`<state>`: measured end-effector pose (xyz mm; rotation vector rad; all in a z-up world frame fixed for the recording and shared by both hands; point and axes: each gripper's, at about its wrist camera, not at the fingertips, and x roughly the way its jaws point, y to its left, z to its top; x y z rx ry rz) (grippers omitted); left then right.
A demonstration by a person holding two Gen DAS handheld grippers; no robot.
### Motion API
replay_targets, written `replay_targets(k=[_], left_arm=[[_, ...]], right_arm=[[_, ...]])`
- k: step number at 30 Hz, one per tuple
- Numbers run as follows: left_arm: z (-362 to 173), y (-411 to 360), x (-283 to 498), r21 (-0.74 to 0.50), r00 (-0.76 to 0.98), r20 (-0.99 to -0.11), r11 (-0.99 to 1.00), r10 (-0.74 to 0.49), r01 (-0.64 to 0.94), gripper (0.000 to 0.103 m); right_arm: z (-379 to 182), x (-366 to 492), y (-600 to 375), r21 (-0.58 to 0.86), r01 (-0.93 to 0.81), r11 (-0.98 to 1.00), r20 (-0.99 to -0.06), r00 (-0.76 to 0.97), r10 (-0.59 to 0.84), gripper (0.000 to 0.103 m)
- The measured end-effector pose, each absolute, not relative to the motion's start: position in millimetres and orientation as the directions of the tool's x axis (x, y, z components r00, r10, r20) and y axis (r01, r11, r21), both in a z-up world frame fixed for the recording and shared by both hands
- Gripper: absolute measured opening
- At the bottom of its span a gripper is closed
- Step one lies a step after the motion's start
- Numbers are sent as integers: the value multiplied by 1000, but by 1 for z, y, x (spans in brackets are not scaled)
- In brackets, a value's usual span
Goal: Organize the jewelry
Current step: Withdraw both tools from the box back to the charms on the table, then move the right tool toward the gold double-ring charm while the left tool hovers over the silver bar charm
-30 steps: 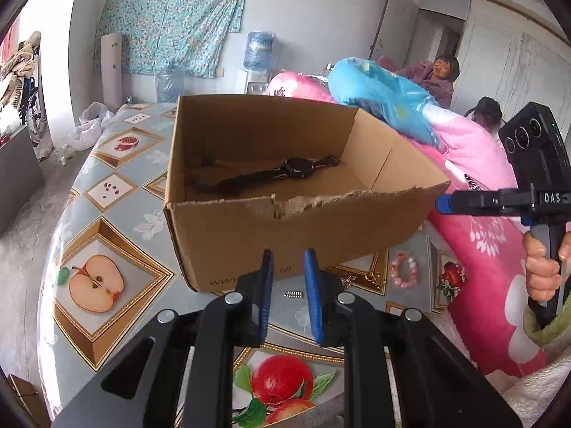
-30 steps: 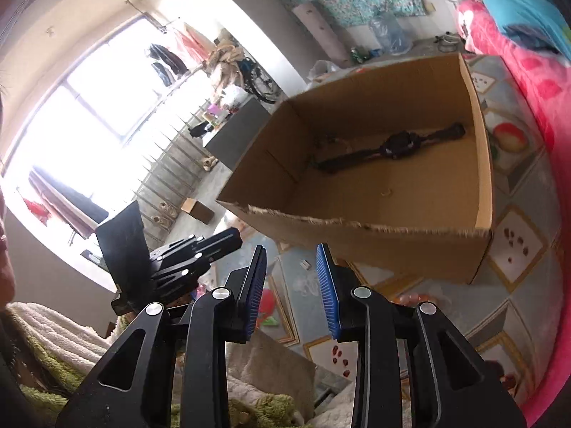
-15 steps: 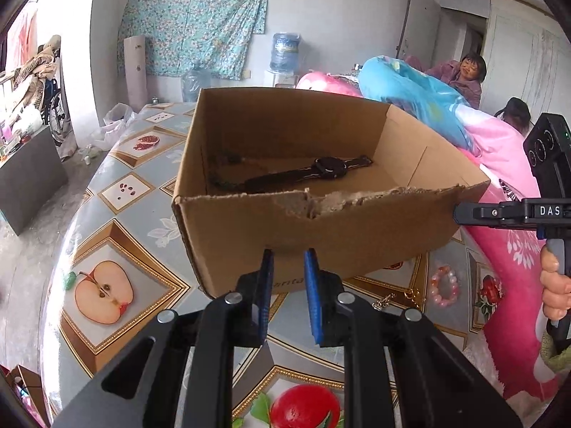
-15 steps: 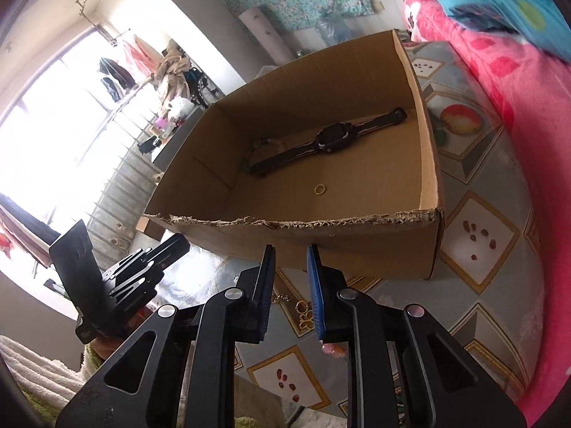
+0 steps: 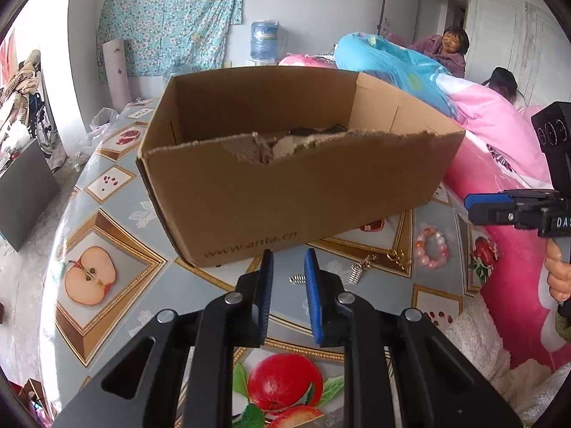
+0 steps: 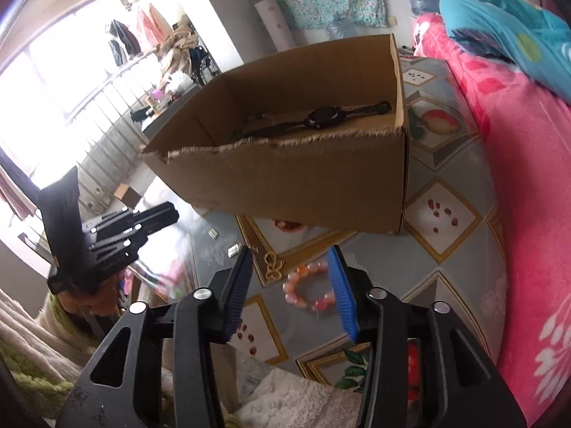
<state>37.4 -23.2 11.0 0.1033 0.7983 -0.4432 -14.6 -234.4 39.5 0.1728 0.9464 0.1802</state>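
A brown cardboard box (image 5: 292,192) stands on the table, with a black watch (image 6: 321,117) lying inside. A pink bead bracelet (image 6: 307,287) lies on the table in front of the box, between the tips of my open right gripper (image 6: 291,285); it also shows in the left wrist view (image 5: 431,248). A gold chain piece (image 6: 272,264) and a small silver clasp (image 5: 358,271) lie beside it. My left gripper (image 5: 288,289) is open a little and empty, over a small silver piece (image 5: 297,279).
The table has a fruit-patterned cloth (image 5: 92,274). Pink and blue bedding (image 6: 517,142) lies along its right side, with two people (image 5: 453,46) behind it. A water bottle (image 5: 263,39) stands by the far wall.
My right gripper has opened wide and dropped low toward the bead bracelet. My left gripper has lowered toward the table in front of the box and opened slightly.
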Motion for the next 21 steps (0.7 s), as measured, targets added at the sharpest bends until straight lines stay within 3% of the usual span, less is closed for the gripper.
replay_targets(k=[4, 9, 11, 17, 21], left_arm=[[3, -29, 29, -90, 587, -729, 899, -352, 428, 17], [-5, -38, 20, -84, 576, -739, 896, -349, 435, 17], [-7, -40, 17, -74, 578, -740, 896, -344, 438, 17], [-17, -49, 16, -33, 574, -753, 889, -322, 456, 17], [-18, -52, 20, -14, 573, -757, 885, -314, 466, 17]], right_arm=[[19, -19, -210, 55, -99, 994, -814, 572, 101, 48], [-6, -20, -188, -113, -143, 983, -814, 580, -9, 28], [-11, -17, -194, -118, -125, 985, -820, 572, -25, 11], [-10, -4, -228, -47, -5, 999, -810, 586, -35, 8], [0, -13, -233, 37, -12, 999, -787, 615, 37, 16]])
